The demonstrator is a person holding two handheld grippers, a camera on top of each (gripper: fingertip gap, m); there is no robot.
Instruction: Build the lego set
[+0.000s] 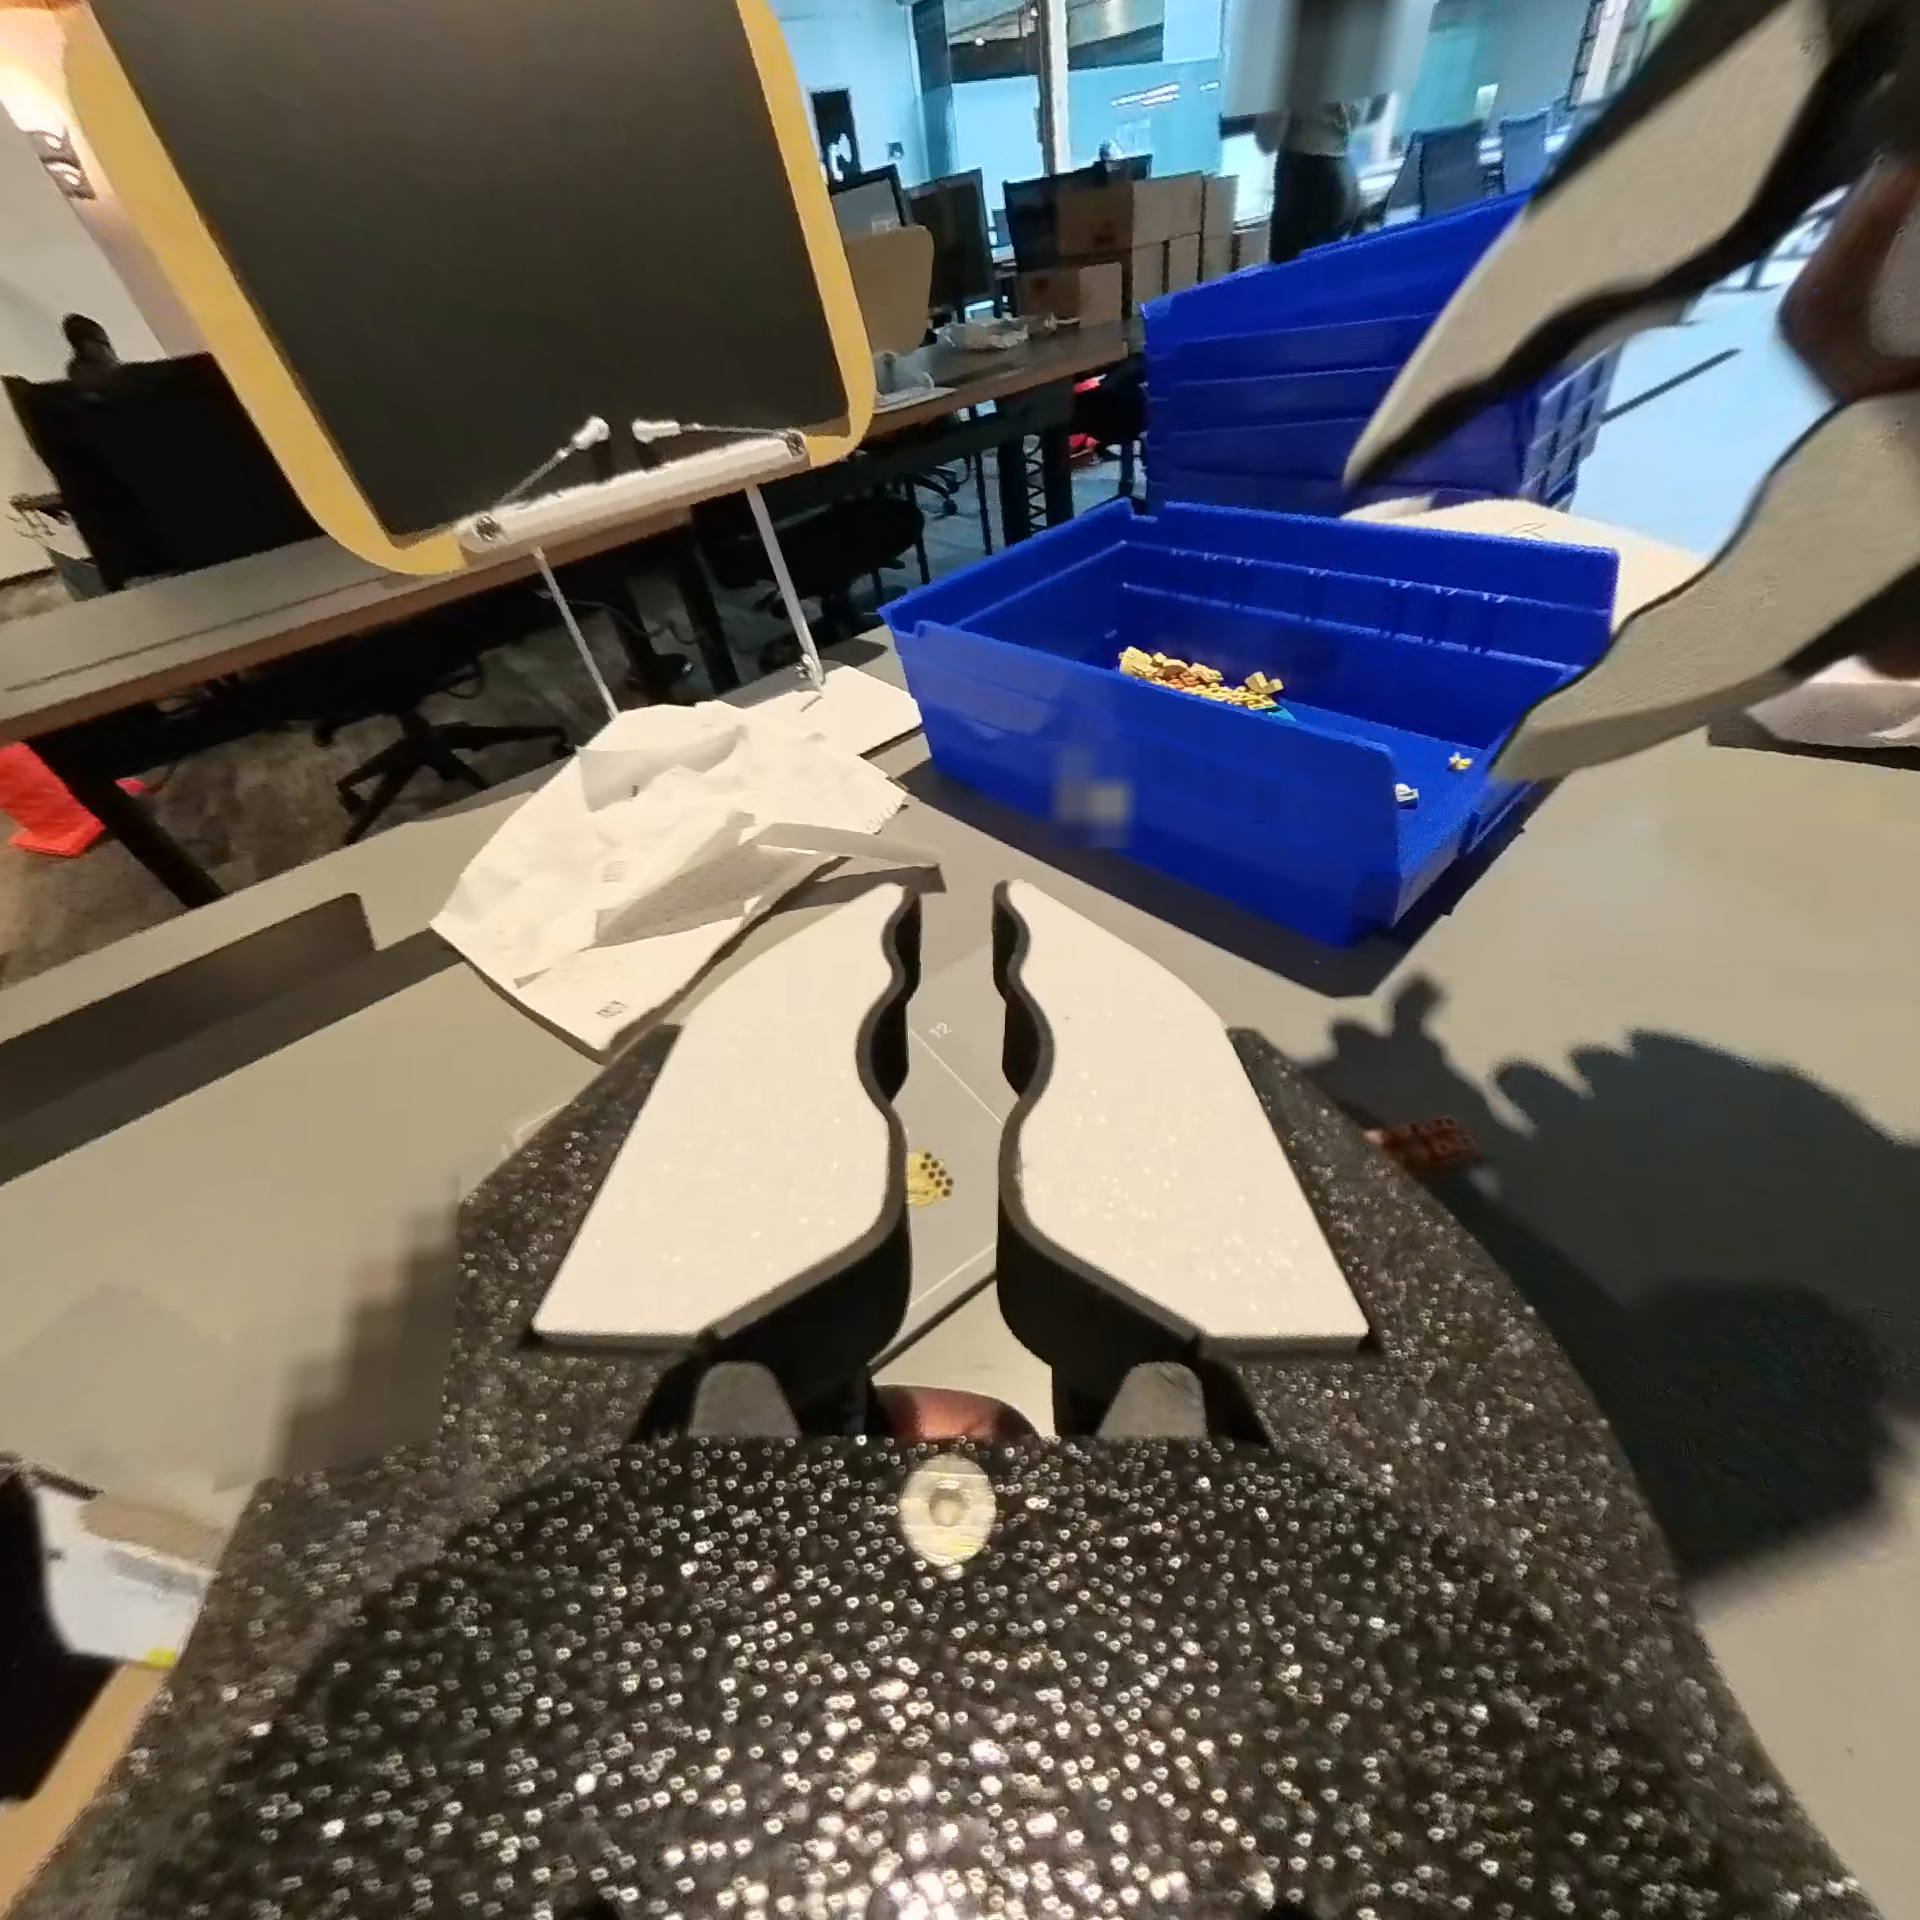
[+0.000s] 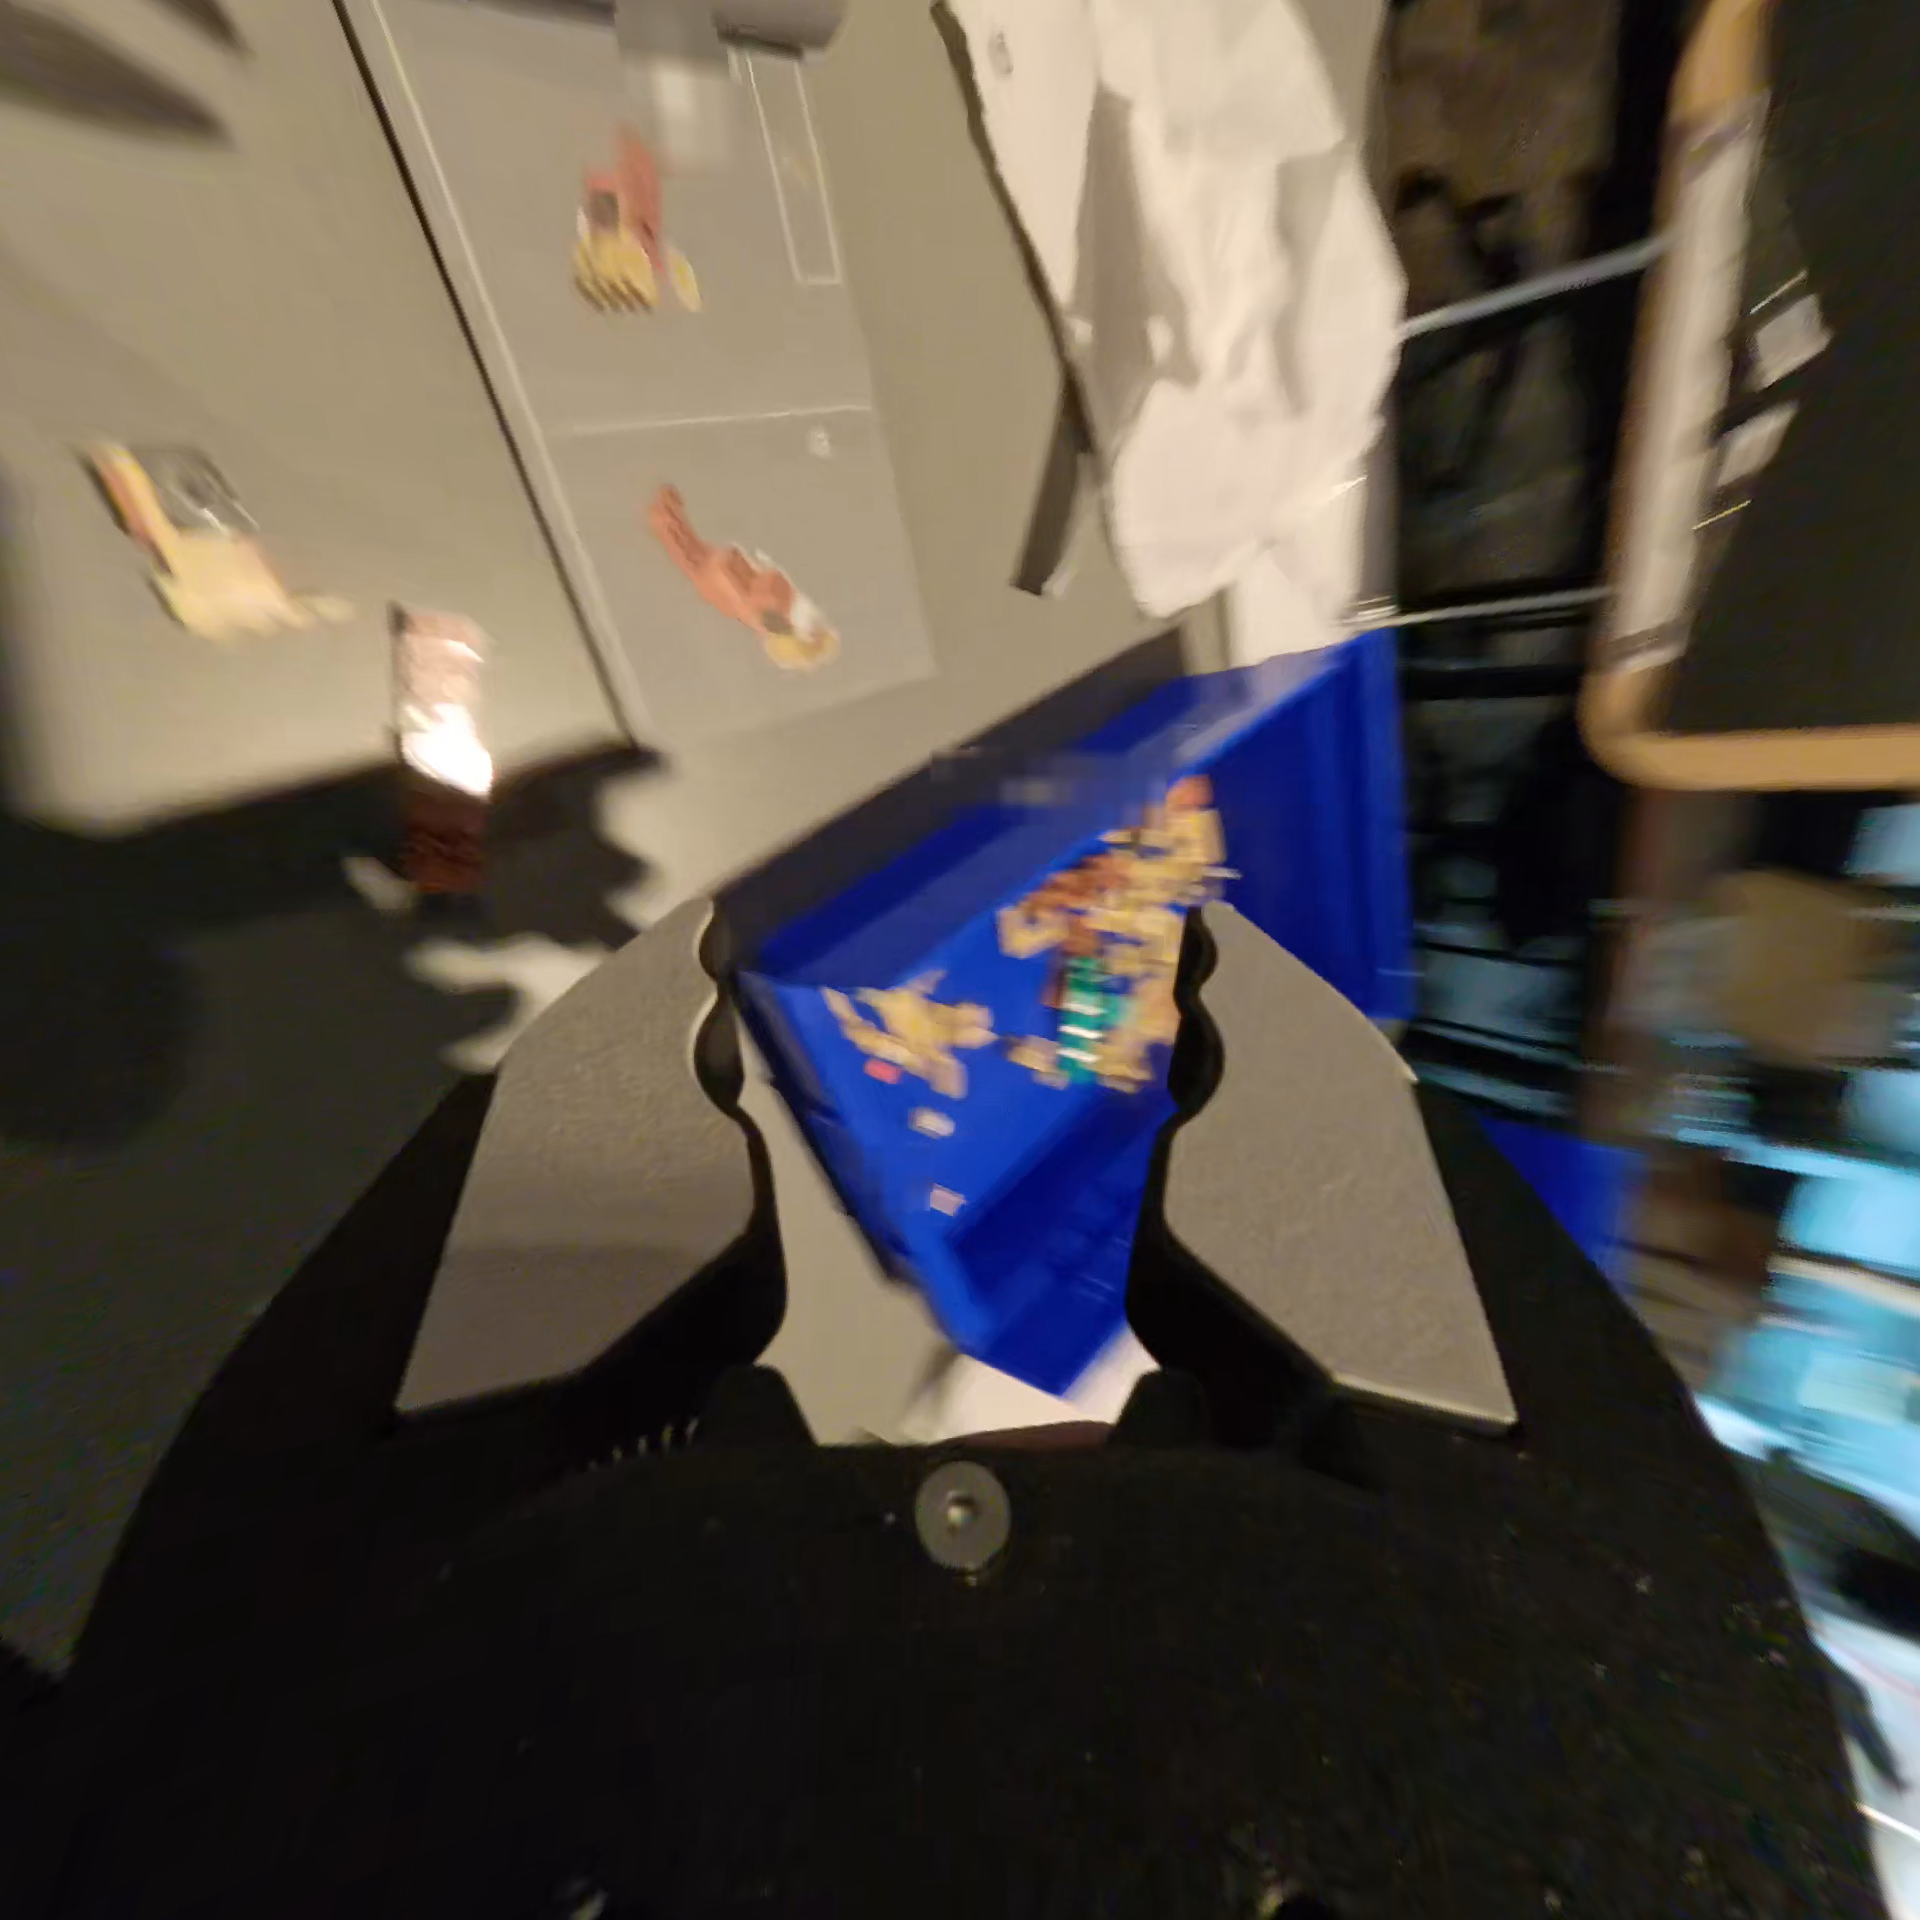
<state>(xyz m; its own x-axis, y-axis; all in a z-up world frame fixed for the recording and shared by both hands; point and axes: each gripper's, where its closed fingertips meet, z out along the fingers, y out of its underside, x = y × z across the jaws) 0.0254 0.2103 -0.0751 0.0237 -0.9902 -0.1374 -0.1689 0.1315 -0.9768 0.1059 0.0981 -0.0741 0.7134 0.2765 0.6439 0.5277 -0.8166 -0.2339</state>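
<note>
My left gripper [image 1: 957, 904] hangs low over the open instruction booklet [image 1: 951, 1132] on the grey table; its fingers stand a narrow gap apart with nothing between them. A small dark red brick piece [image 1: 1434, 1143] lies on the table just right of it. My right gripper [image 2: 951, 935] is wide open and empty above the blue bin [image 2: 1299, 748], which holds several gold and tan lego pieces [image 2: 1101, 935]. The right wrist view is motion-blurred. The right gripper also shows in the left wrist view [image 1: 1423, 623] at the upper right, over the bin [image 1: 1247, 810].
Crumpled white paper bags [image 1: 675, 831] lie beyond the booklet. A dark board with a yellow rim [image 1: 468, 260] stands on a wire stand at the back left. A stack of blue bins [image 1: 1299, 395] stands behind the open bin. The table edge runs along the left.
</note>
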